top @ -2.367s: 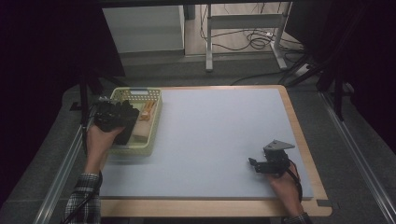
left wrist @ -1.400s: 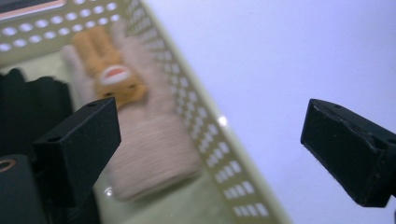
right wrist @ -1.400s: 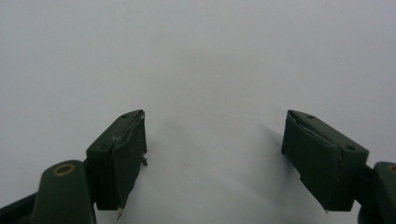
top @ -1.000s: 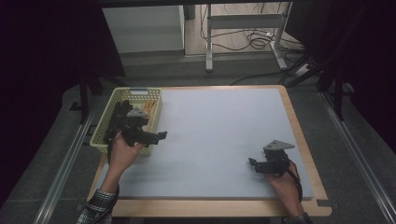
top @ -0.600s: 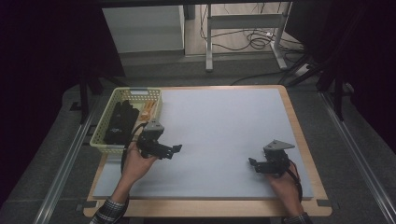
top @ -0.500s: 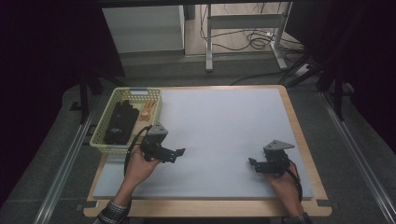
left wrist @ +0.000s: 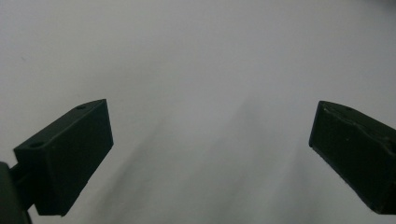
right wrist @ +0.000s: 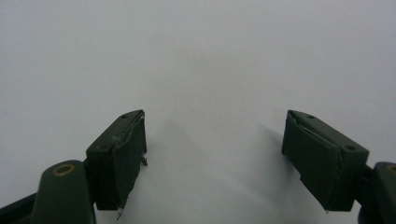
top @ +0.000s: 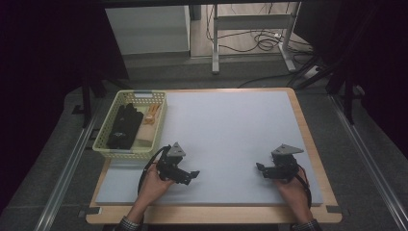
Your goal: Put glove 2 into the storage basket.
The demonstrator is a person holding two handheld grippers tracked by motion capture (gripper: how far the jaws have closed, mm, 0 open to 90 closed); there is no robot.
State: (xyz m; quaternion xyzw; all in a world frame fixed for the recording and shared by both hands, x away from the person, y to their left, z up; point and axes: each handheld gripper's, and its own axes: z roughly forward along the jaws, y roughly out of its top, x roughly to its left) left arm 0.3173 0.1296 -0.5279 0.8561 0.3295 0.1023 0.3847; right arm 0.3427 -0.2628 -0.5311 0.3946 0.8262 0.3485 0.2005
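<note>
Now both tongs wide, left tongs (top: 191,174) near basket (top: 108,147), right tongs (top: 260,168) over bare mat (top: 231,125).

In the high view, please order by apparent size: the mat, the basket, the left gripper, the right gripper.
1. The mat.
2. The basket.
3. The left gripper and the right gripper look alike, so I do not rank them.

Grey mat (top: 231,130) lay under both pairs of jaws, bare between them, and covered the wooden desk (top: 216,214) up to its rim. Far beyond the jaws: white cabinet (top: 146,29), metal frame legs (top: 215,38), cables (top: 260,42) on the floor.
</note>
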